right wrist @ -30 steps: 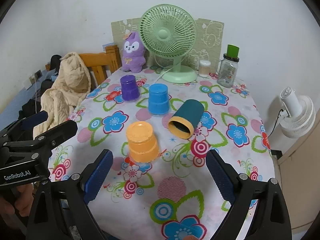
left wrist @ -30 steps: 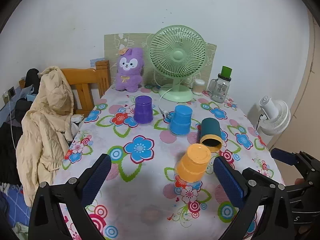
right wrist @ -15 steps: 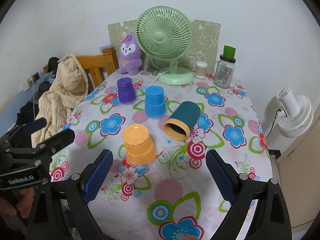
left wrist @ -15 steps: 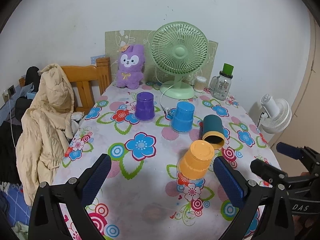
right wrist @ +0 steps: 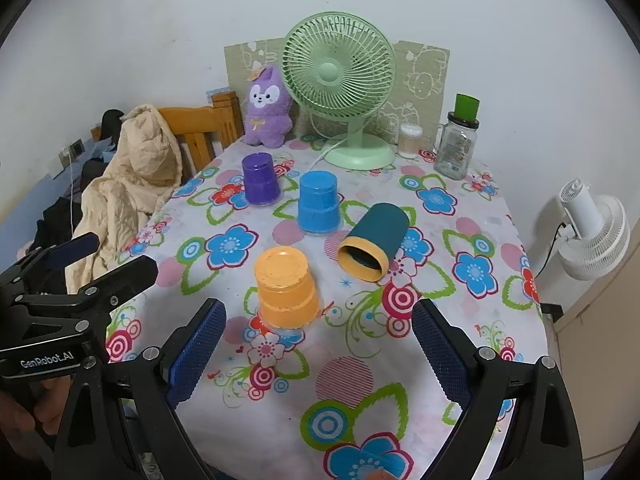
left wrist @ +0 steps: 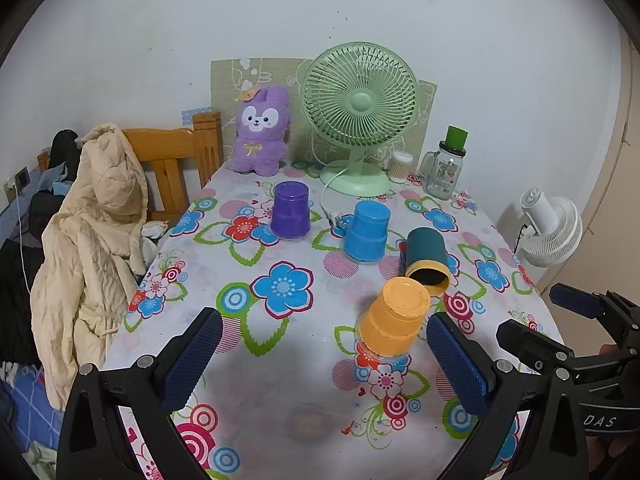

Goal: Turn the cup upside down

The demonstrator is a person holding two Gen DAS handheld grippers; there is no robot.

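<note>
A dark teal cup with a yellow rim (left wrist: pixel 426 256) (right wrist: pixel 374 236) lies on its side on the floral tablecloth, mouth toward me. An orange cup (left wrist: pixel 393 323) (right wrist: pixel 285 287), a blue cup (left wrist: pixel 367 230) (right wrist: pixel 319 202) and a purple cup (left wrist: pixel 290 210) (right wrist: pixel 261 178) stand upside down. My left gripper (left wrist: pixel 320 356) is open and empty, above the table's near edge, left of the orange cup. My right gripper (right wrist: pixel 320 352) is open and empty, near the front edge, in front of the orange and teal cups.
A green desk fan (left wrist: pixel 358 116), a purple plush toy (left wrist: pixel 261 132), a glass jar with a green lid (left wrist: pixel 446 168) and a small container (left wrist: pixel 401 166) stand at the table's far end. A wooden chair with a beige coat (left wrist: pixel 92 240) is at the left. A white fan (left wrist: pixel 550 226) stands at the right.
Both grippers have drawn back a little from the table and shifted; the cups sit a bit farther off in both views. No cup has moved. Both grippers stay open.
</note>
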